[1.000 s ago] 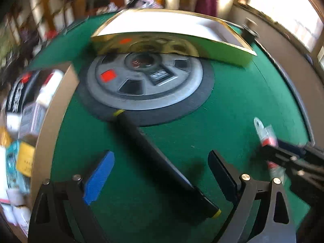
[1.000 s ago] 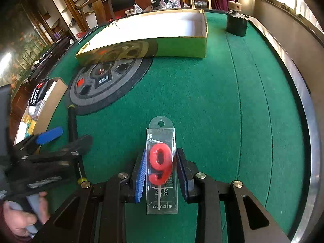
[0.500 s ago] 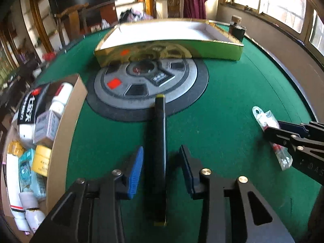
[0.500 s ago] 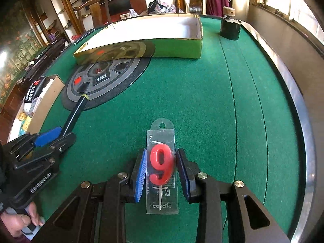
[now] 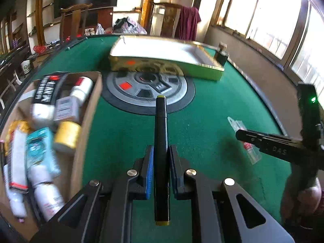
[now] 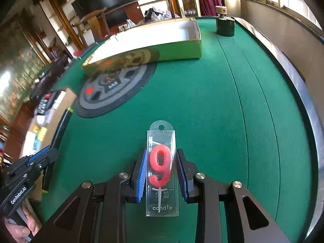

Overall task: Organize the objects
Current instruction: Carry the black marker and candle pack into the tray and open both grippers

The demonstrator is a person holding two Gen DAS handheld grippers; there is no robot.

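Note:
My left gripper (image 5: 160, 151) is shut on a long black marker with yellow ends (image 5: 161, 133), held lengthwise between the blue pads above the green felt. My right gripper (image 6: 161, 156) is shut on a clear packet with a red number 9 candle (image 6: 161, 168). In the left wrist view the right gripper (image 5: 243, 135) and its packet (image 5: 237, 124) show at the right. In the right wrist view the left gripper (image 6: 43, 154) and the marker (image 6: 60, 129) show at the left. A gold-sided open box with a white inside (image 5: 166, 50) lies at the far side of the table.
A cardboard box (image 5: 89, 109) full of tubes and bottles sits at the left. A grey round disc on a black mat (image 5: 147, 89) lies in front of the gold box. A dark jar with a cork lid (image 6: 224, 25) stands far right. The table rim (image 6: 309, 121) curves along the right.
My left gripper closed on the black marker and lifted it, turning toward the cardboard box side. My right gripper kept its hold on the candle packet and rose a little.

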